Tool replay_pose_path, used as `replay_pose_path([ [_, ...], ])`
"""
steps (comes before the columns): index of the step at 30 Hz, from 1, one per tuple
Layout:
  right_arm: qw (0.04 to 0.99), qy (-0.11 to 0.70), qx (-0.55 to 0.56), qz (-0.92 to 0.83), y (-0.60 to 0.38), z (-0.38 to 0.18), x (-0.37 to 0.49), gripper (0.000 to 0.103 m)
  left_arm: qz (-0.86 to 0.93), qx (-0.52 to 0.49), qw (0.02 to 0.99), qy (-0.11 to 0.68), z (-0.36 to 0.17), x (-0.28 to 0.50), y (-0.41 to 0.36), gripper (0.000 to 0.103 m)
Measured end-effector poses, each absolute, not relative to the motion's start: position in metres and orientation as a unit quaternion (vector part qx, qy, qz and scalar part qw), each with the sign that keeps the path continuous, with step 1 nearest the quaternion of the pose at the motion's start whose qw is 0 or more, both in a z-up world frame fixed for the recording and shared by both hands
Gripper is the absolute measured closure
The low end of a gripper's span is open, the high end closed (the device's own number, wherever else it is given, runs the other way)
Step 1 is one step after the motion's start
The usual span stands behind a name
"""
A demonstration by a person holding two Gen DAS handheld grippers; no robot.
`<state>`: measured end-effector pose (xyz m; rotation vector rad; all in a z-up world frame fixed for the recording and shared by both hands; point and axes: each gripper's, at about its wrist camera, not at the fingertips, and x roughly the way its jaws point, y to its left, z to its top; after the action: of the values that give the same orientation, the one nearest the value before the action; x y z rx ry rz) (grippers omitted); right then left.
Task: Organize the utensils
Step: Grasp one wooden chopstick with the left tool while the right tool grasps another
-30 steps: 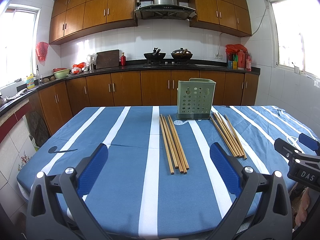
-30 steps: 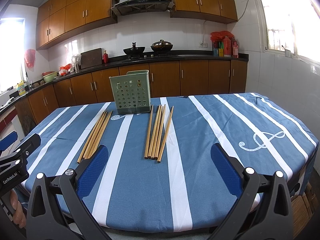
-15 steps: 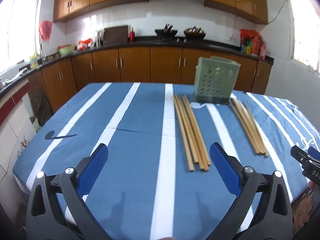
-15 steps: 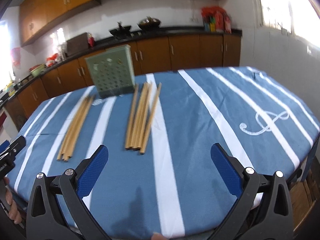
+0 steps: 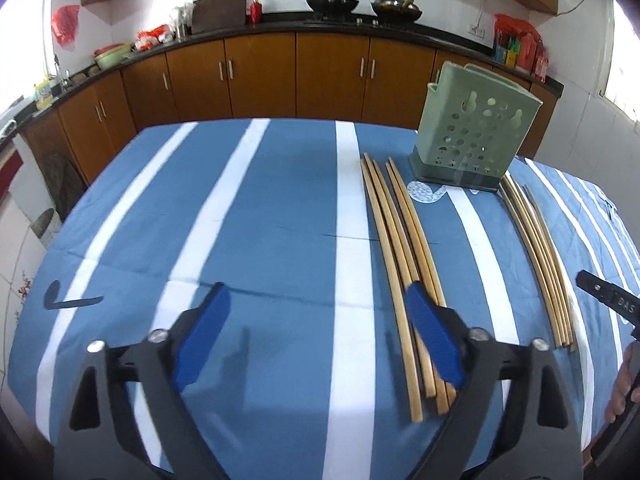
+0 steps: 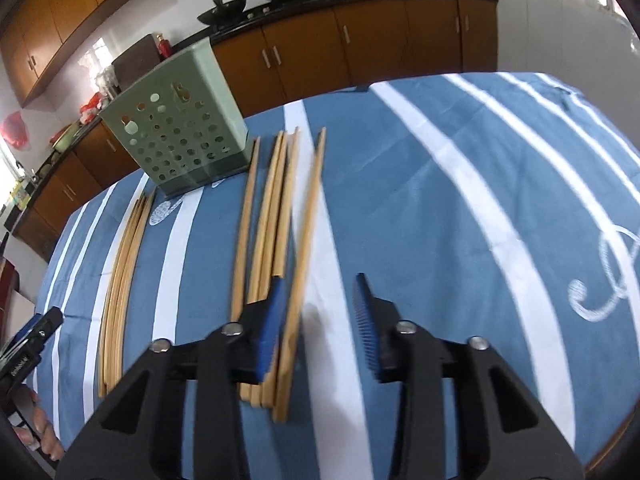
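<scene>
1. My right claw (image 6: 320,328) is closing, nothing gripped; the outermost chopstick (image 6: 304,264) runs just inside its left pad.
2. My left claw (image 5: 316,340) is wide, closing, empty; its chopsticks (image 5: 400,248) lie at 2 o'clock.
3. Pinch near the ends, squarely.
4. The holder (image 6: 176,144) waits at 11 o'clock on the counter (image 6: 460,200), path clear.

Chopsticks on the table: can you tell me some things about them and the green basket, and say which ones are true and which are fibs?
1. The chopsticks lie in two bundles on the striped tablecloth. True.
2. The green holder already has chopsticks standing in it. False: none show inside it.
3. The green holder lies tipped on its side. False: it stands upright.
4. The right gripper has nothing clamped. True: its jaws are closing beside a chopstick bundle.
</scene>
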<state>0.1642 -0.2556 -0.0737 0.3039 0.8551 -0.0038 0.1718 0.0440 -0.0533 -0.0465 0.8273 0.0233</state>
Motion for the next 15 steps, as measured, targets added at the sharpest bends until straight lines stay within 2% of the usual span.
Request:
replay_pose_path([
  [2,0.897,0.42,0.141,0.001,-0.251,-0.077,0.172,0.072,0.003,-0.025,0.911,0.411,-0.058,0.179,0.042,0.025],
  [5,0.889,0.435,0.141,0.012,-0.249,-0.084,0.18,0.089,-0.007,-0.019,0.906,0.422,-0.065,0.188,0.036,0.033],
  [7,0.893,0.429,0.138,0.01,-0.25,-0.085,0.179,0.095,-0.014,-0.016,0.902,0.432,-0.069,0.192,0.032,0.04],
  [11,0.892,0.426,0.147,0.006,-0.256,-0.083,0.174,0.095,-0.035,-0.024,0.893,0.448,-0.077,0.198,0.028,0.056],
  [15,0.894,0.426,0.14,0.003,-0.257,-0.082,0.175,0.095,-0.049,-0.028,0.89,0.453,-0.077,0.201,0.024,0.06],
])
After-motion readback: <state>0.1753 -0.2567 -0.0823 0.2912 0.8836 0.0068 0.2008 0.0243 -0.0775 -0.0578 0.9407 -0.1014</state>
